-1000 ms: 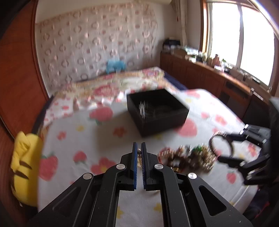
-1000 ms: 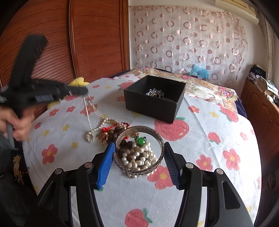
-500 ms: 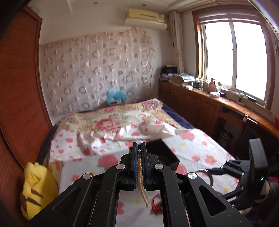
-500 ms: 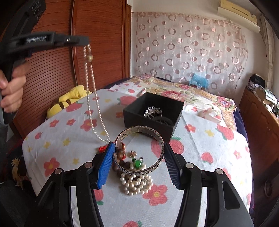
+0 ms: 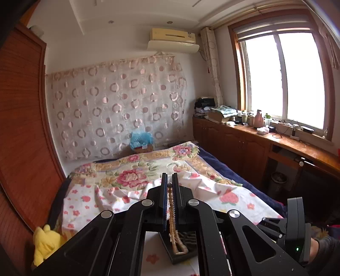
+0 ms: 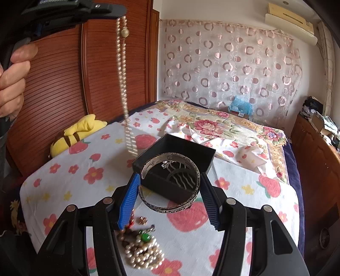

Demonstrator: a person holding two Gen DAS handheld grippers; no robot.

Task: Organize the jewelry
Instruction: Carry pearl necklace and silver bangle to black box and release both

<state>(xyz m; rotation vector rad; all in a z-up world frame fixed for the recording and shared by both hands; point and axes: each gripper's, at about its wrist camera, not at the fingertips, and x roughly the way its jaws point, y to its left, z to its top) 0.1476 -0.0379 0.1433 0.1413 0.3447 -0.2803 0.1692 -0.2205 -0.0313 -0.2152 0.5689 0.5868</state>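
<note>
**A:** What hangs at upper left?

**B:** My left gripper [image 6: 122, 16], jaws together on a limp, light pearl necklace [image 6: 123, 85], pinched near its clasp.

**A:** And centre?

**B:** My right gripper [image 6: 170, 192] clamps a stiff, probably slippery silver bangle [image 6: 153, 207] across its width, before the black box [image 6: 204, 154].

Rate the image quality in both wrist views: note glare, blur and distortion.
Left wrist view: the window is blown out white and the wardrobe edge bows from fisheye, but the left gripper is sharp. Right wrist view: even light; the hanging pearl necklace smears with motion blur, while the silver bangle is crisp.
</note>
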